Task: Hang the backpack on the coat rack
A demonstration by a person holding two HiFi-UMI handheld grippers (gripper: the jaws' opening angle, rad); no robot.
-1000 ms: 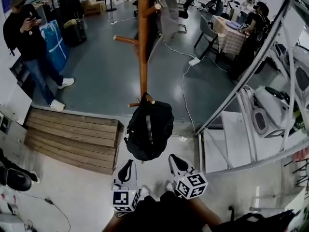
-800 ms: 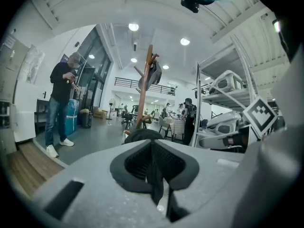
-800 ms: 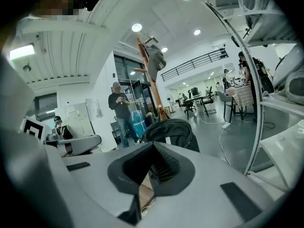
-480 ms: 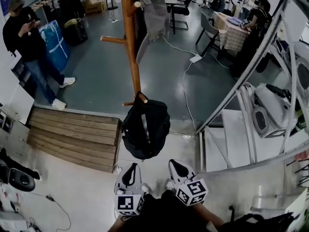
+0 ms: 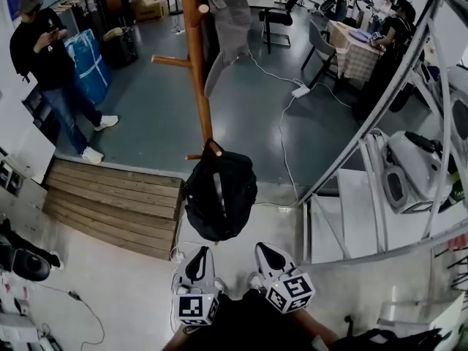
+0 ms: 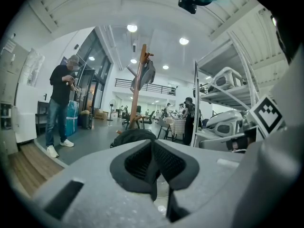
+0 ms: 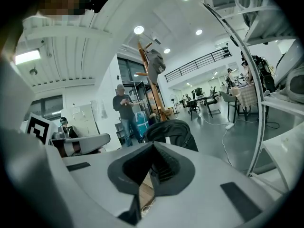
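Both my tools have come back a little from the backpack (image 5: 221, 196). A second ago their tips were closer to it. Now there is more bare floor between them and the bag.

My left gripper (image 5: 195, 258) is pressed together with nothing in it. My right gripper (image 5: 267, 253) is pressed together too, and it is empty. Each gripper view shows its two dark pads touching, with only floor past them.

The backpack is straight ahead of both tools, about in the middle between them and near their tips. It hangs by its top loop from a low peg (image 5: 214, 148) on the coat rack (image 5: 194, 57). The pole goes on up behind the bag, away from my tools. A grey coat (image 5: 228, 20) hangs higher on it.

The bag has stayed on the peg while I backed off, and nothing is holding it but the peg. So I think the job is done. I can just keep my tools away from it.
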